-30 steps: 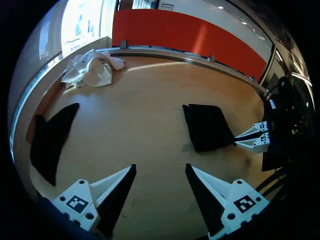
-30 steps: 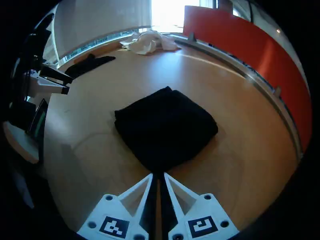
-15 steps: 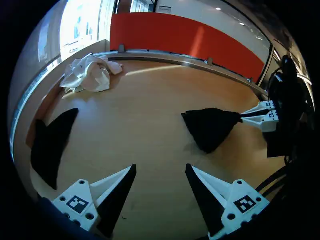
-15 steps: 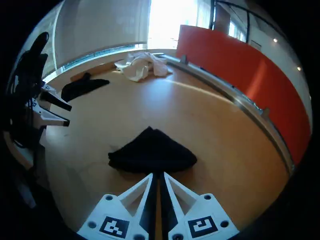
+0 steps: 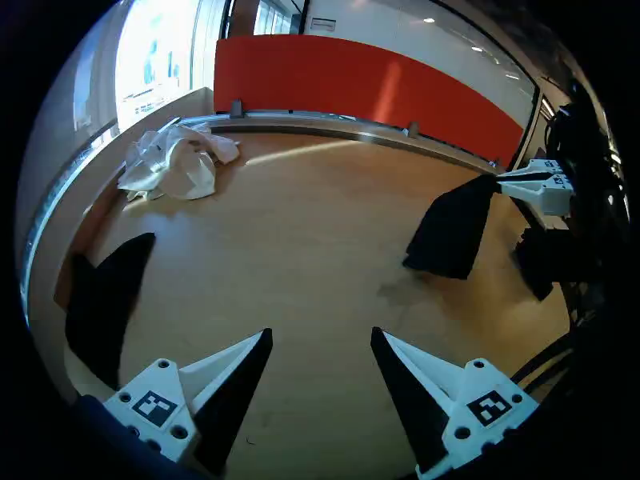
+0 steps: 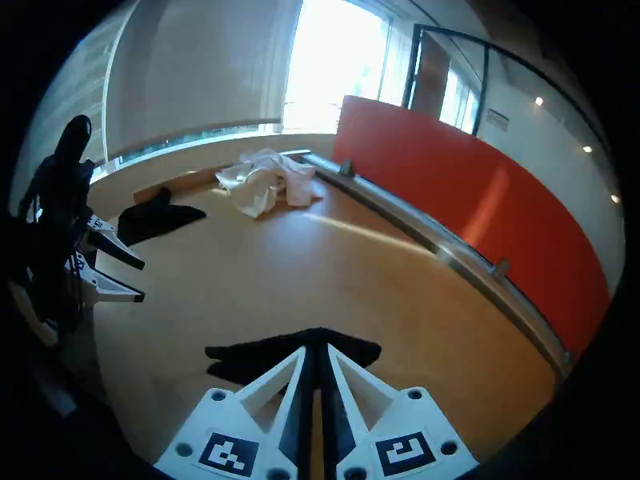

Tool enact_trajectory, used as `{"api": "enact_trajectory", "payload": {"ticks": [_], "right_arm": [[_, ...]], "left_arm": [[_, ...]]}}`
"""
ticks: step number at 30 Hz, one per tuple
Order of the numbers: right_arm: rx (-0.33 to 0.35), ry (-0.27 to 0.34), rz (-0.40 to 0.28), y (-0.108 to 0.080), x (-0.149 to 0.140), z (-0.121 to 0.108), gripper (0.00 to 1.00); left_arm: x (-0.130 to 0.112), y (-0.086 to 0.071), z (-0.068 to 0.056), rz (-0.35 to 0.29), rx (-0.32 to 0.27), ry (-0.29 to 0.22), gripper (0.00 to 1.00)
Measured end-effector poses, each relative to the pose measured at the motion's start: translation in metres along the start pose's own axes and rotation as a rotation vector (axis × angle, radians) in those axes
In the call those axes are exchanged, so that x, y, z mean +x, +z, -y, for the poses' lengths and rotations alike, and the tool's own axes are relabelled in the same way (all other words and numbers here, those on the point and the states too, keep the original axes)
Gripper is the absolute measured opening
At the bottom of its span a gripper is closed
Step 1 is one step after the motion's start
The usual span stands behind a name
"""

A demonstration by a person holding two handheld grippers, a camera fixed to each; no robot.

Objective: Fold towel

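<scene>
Your right hand-held gripper (image 6: pixel 318 350) has its fingers pressed together on an edge of the black towel (image 5: pixel 452 232). In the left gripper view the cloth hangs down from that pinch, with a faint shadow on the wood below it. In the right gripper view the same towel spreads out dark to both sides just past the fingertips. Your left hand-held gripper (image 5: pixel 320 336) is spread wide with nothing between its fingers, hovering over bare wood well apart from the towel.

As for the room, the counter (image 5: pixel 304 224) is a big pale wooden top with a sunlit stripe near the far edge. A metal rail (image 5: pixel 344 128) runs along that edge, and a red partition (image 5: pixel 360 84) stands right behind it. There's a rumpled heap of white cloth (image 5: pixel 172 160) in the corner by the bright window (image 5: pixel 152 56). A second black cloth (image 5: pixel 104 296) lies flat along the window-side edge, well away from the towel you're holding.
</scene>
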State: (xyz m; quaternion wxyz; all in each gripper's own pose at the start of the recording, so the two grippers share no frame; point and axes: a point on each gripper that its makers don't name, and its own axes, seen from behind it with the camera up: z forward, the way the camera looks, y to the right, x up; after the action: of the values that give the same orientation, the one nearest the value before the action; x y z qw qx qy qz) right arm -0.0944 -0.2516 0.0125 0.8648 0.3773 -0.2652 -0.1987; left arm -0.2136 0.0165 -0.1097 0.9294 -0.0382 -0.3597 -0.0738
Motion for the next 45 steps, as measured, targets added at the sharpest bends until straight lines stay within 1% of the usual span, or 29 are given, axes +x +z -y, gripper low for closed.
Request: {"api": "enact_trajectory", "payload": {"ticks": [5,10,12,20,24,30,35,45], "right_arm": [[-0.023,0.008,-0.014,-0.015,0.009,-0.015,0.04],[-0.042,0.035,-0.024,-0.029,0.01,-0.032,0.04],[-0.052,0.045,-0.027,-0.035,0.009,-0.041,0.04],[-0.105,0.05,-0.023,-0.058,0.003,-0.079,0.04],[-0.131,0.065,-0.023,-0.071,-0.001,-0.098,0.04],[-0.174,0.087,-0.014,-0.092,-0.014,-0.128,0.04],[-0.212,0.09,0.011,-0.11,-0.031,-0.156,0.04],[-0.285,0.119,0.03,-0.144,-0.059,-0.208,0.04]], "left_arm": [[0.003,0.0,-0.004,-0.003,-0.007,0.008,0.91],[0.006,0.001,-0.008,-0.005,-0.014,0.016,0.91],[0.007,0.002,-0.01,-0.006,-0.016,0.018,0.91],[0.008,0.004,-0.017,-0.002,-0.022,0.03,0.91],[0.01,0.006,-0.02,0.0,-0.023,0.039,0.91],[0.013,0.009,-0.024,0.004,-0.025,0.045,0.91],[0.015,0.012,-0.028,0.008,-0.026,0.049,0.91],[0.019,0.016,-0.033,0.015,-0.02,0.058,0.91]]}}
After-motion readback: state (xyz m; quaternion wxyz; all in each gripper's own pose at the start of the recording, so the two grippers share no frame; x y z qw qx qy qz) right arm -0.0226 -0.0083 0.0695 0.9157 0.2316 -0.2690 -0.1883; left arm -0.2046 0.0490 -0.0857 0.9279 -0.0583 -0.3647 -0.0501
